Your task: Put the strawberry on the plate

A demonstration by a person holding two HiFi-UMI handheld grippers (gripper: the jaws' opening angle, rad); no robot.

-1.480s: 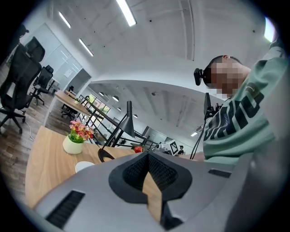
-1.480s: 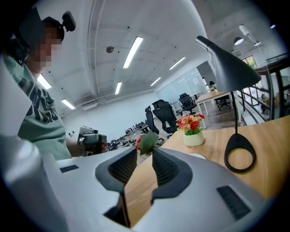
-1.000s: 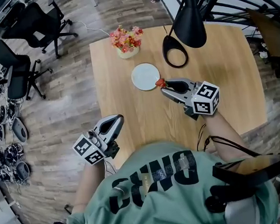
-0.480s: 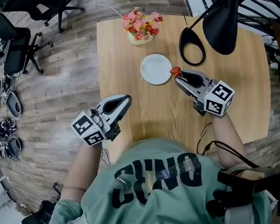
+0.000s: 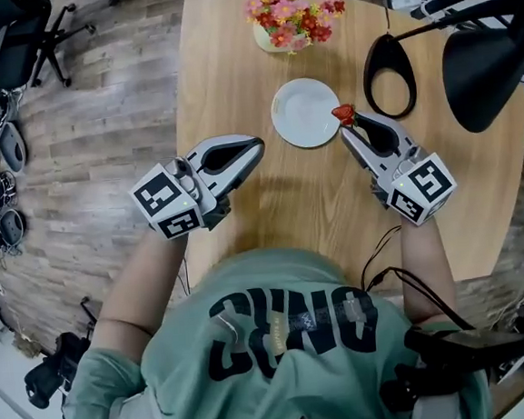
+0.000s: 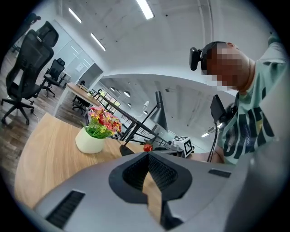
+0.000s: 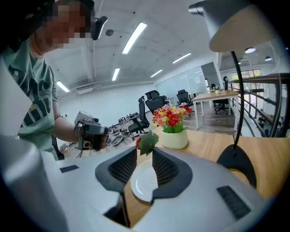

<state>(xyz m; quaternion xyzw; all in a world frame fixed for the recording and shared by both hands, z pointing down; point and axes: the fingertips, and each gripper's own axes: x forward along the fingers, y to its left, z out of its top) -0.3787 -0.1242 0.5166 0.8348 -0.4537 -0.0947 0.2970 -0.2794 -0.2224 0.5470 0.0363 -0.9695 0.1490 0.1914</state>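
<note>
Head view: right of centre, the right tool (image 5: 346, 125) is clamped on the strawberry (image 5: 343, 113) at its very tips, probably so the fruit can drop cleanly. The strawberry hangs just beside the right rim of the white plate (image 5: 301, 109), not yet on it. The left tool (image 5: 257, 147) hovers at centre left over the bench (image 5: 222, 61), taking no part.

Left gripper view: the jaws meet at the tips, with nothing between them.

Right gripper view: the jaws pinch the strawberry's sides, and the plate shows below them at lower centre.

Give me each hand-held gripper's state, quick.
Left hand-held gripper: closed, empty.
Right hand-held gripper: closed on the strawberry.
</note>
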